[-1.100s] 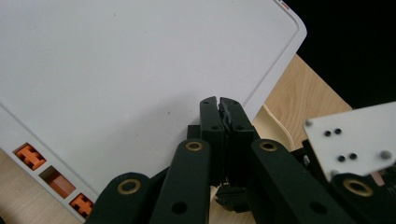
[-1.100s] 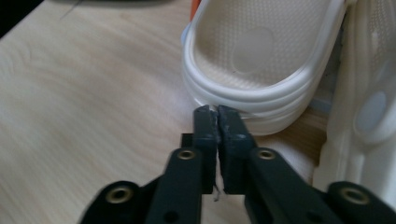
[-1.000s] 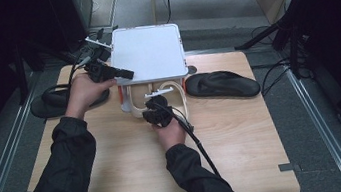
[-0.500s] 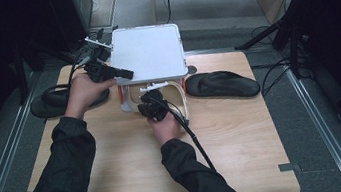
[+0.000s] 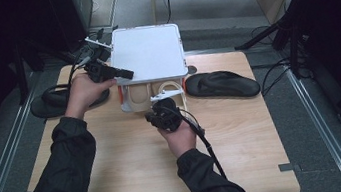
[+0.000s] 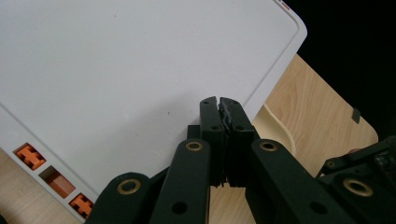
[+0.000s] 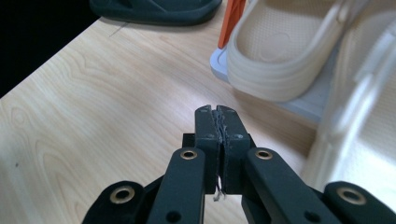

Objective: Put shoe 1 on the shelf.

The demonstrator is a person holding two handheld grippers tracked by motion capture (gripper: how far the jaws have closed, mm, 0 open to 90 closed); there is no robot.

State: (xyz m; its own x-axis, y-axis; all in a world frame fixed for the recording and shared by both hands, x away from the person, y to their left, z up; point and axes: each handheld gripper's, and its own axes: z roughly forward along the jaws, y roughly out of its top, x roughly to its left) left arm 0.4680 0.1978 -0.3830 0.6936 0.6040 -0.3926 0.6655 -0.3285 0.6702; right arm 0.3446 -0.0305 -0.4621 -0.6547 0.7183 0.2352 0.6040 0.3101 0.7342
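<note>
High view: both tongs closed, empty, at white rack (image 5: pixel 150 53).
Right tongs (image 7: pixel 217 112) faced beige slipper (image 7: pixel 280 51); next move likely required opening to grasp it.

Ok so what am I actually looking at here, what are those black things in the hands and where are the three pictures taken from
A person sits at a wooden table, each hand holding a black two-jaw gripper. One picture looks down from above. The other two come from small cameras riding on each gripper, looking along its jaws.

On the table stands a white shoe rack with orange clips; cream slippers sit on its lower shelf. One black flip-flop lies to its right, another to its left.

The left gripper rests shut against the rack's top. The right gripper hovers shut in front of the slippers. Neither holds anything.
</note>
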